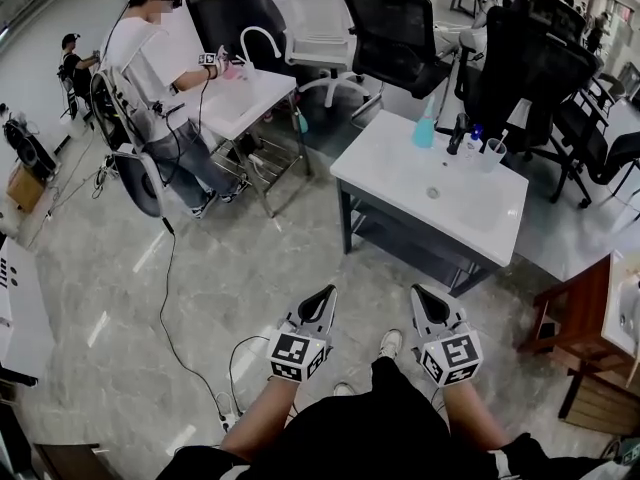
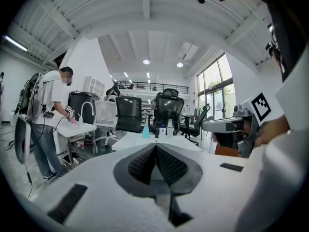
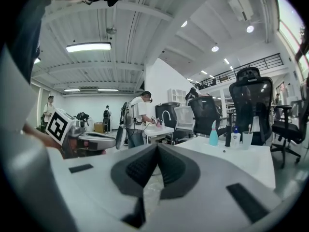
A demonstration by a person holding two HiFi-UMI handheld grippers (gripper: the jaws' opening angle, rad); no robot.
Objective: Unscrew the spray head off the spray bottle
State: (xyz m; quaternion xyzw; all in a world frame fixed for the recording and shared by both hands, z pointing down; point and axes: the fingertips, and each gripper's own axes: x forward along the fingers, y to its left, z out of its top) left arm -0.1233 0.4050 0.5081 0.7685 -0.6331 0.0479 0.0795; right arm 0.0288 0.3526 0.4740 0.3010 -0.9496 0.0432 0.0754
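A teal spray bottle (image 1: 425, 128) with its spray head on stands upright at the far edge of a white table (image 1: 400, 183), well ahead of me. It also shows small in the left gripper view as the spray bottle (image 2: 145, 131) and in the right gripper view as the spray bottle (image 3: 213, 135). My left gripper (image 1: 329, 292) and right gripper (image 1: 417, 292) are held side by side above the floor, short of the table. Both are shut with nothing between their jaws, as the left gripper (image 2: 155, 145) and the right gripper (image 3: 157, 147) show close up.
Beside the spray bottle stand a dark bottle (image 1: 458, 133), a small blue-capped bottle (image 1: 474, 138) and a clear cup (image 1: 492, 154). Black office chairs (image 1: 395, 33) stand behind the table. A person (image 1: 150, 63) works at another white table (image 1: 240, 98). A cable (image 1: 175, 318) crosses the floor; a wooden stool (image 1: 585, 333) is on the right.
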